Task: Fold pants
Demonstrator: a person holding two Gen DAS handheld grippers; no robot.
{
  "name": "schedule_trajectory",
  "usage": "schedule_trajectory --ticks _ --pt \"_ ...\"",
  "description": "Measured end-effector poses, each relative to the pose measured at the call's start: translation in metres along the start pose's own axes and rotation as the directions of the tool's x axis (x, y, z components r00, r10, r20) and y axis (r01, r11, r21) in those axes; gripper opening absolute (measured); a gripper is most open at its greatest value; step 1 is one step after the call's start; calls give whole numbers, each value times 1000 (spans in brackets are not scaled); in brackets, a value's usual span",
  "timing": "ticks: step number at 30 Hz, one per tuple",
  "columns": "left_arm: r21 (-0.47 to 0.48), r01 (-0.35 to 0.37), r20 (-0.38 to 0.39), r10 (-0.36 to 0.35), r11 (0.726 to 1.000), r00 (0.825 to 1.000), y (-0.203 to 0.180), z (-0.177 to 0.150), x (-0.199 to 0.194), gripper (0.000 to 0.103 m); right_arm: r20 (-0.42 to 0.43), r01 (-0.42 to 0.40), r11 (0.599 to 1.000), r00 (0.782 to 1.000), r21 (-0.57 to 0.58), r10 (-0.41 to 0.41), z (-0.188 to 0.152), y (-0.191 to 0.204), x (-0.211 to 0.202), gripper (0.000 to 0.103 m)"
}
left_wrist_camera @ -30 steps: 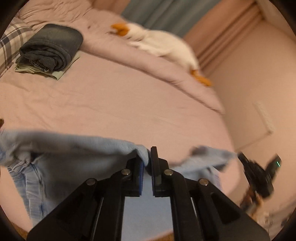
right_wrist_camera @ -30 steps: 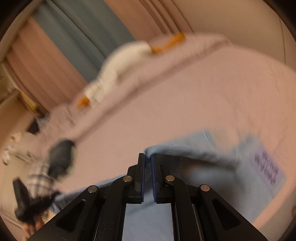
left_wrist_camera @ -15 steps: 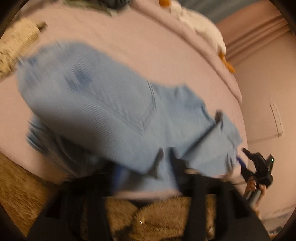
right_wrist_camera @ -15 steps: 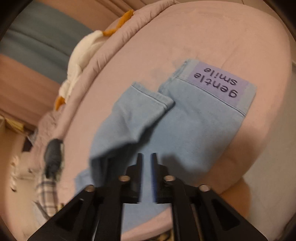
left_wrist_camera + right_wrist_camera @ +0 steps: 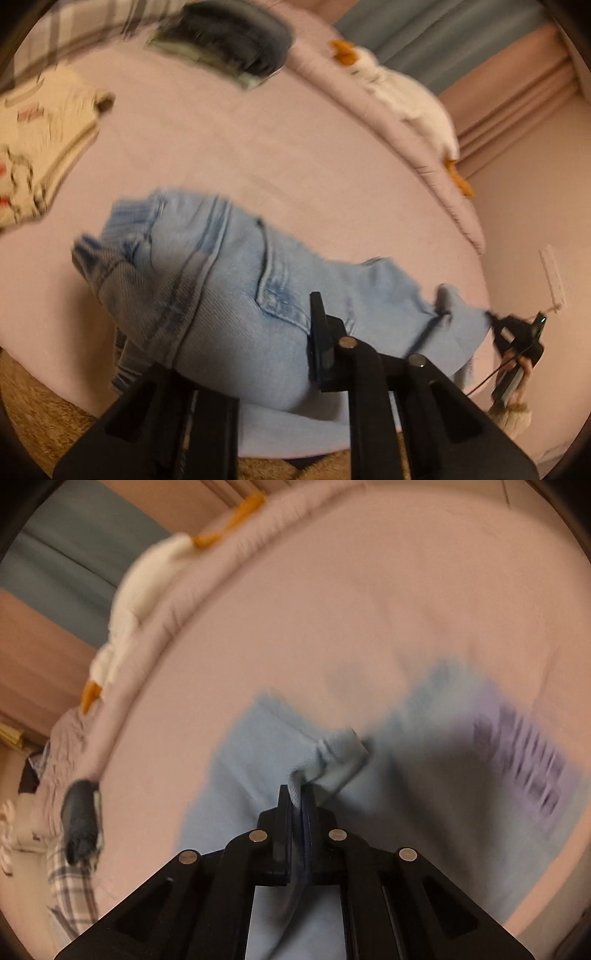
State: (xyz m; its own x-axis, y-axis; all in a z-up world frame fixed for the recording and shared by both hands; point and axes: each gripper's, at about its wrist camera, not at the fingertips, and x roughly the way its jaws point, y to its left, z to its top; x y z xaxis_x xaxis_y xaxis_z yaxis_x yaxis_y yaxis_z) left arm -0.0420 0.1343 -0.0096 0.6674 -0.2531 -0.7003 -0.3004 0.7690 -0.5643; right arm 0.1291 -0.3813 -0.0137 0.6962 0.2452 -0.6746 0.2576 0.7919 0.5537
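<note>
Denim — soft light-blue jeans point(image 5: 229, 310) are lying rumpled on the pink bed point(image 5: 258, 147), handling limp yet weighty. Right gripper point(image 5: 297, 805) is pinching a hem fold; left gripper point(image 5: 280, 332) is closing over the seat — seams grip best.

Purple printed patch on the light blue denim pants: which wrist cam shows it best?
Right wrist view. The purple printed patch lies in plain sight on the light blue denim pants, though its lettering is motion-blurred. The left wrist view shows only the pants' seams and pocket; no patch visible.
</note>
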Motion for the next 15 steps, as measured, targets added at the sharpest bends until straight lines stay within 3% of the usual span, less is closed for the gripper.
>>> schedule_trajectory --ticks 2,3,5,7,9,12,15 --pt "38 8 6 -9 999 1000 -11 -5 -14 15 105 -89 995 990 -33 92 12 7 -40 5" --pt "46 6 -3 -6 999 1000 -13 -9 -16 16 180 -85 995 979 -49 93 15 6 -68 5" --pt "67 -12 -69 17 998 997 -12 -26 -7 16 247 -54 998 967 -45 63 9 -10 -98 5" --pt "98 -69 -134 82 993 988 -7 -43 9 16 231 -33 999 972 -11 34 -5 -33 -102 5" --pt "81 -101 -208 116 992 971 3 -58 28 16 157 80 996 984 42 -86 -22 -66 -83 5" --pt "82 -118 -207 133 990 969 8 -63 35 18 -19 237 964 971 117 -236 -49 -115 -45 5" --pt "78 -118 -210 132 990 969 6 -57 33 16 -27 197 969 980 146 -195 -53 -129 -39 5"
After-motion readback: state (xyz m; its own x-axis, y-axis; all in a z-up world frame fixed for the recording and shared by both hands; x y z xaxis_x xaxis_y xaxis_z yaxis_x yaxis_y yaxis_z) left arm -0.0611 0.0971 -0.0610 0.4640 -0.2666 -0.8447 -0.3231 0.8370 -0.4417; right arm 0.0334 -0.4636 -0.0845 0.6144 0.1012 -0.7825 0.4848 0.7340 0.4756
